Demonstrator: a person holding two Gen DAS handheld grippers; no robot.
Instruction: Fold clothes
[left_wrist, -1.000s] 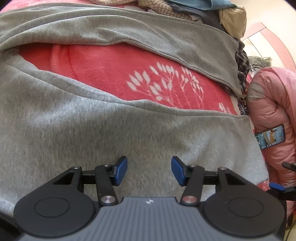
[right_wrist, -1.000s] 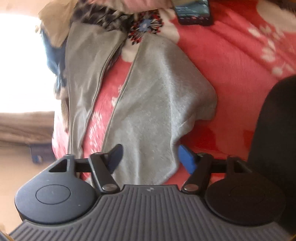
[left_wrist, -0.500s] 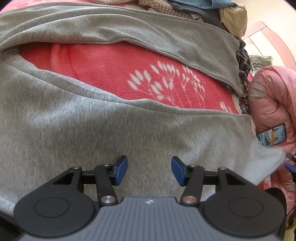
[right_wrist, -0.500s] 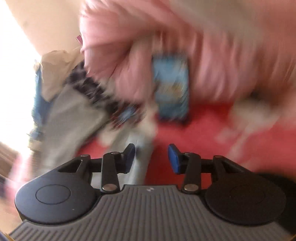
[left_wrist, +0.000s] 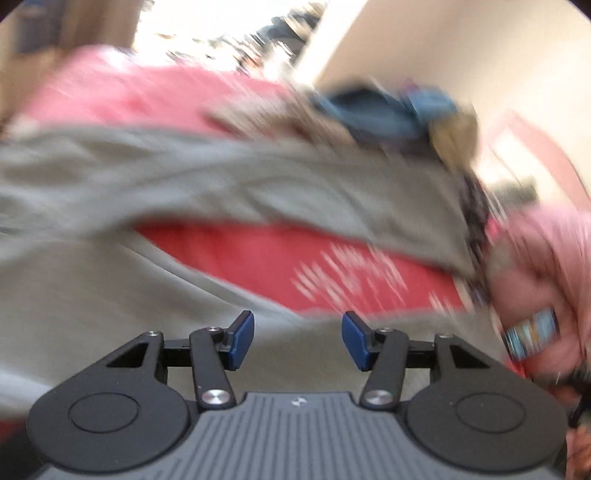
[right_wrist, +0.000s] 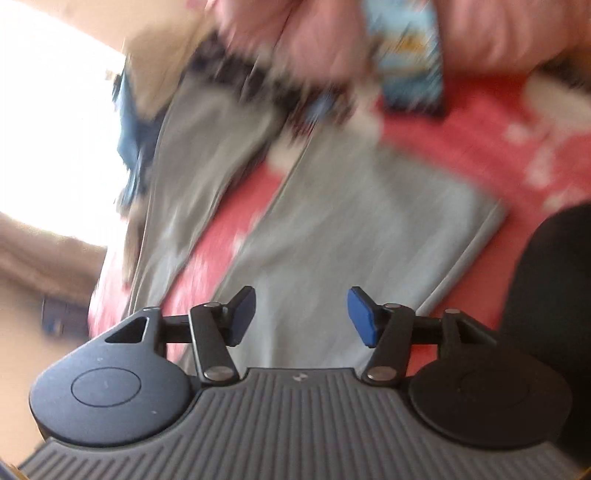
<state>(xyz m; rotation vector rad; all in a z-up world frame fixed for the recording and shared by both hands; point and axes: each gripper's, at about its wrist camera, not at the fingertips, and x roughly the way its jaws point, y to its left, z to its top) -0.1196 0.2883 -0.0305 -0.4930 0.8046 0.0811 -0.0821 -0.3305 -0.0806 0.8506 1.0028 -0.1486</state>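
Both the left gripper (left_wrist: 298, 340) and right gripper (right_wrist: 301, 317) are hovering agape and empty over the grey trousers (right_wrist: 332, 236) lying spread on the red bed (left_wrist: 258, 258), likely lining up a fold.

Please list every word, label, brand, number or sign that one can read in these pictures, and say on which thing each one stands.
No text can be read.
Phone, by the pink jacket: colourful screen, too blurred to read.
Left gripper and right gripper: each body carries a small pale emblem, not letters.
Grey garment, red blanket: a white pattern, no writing.
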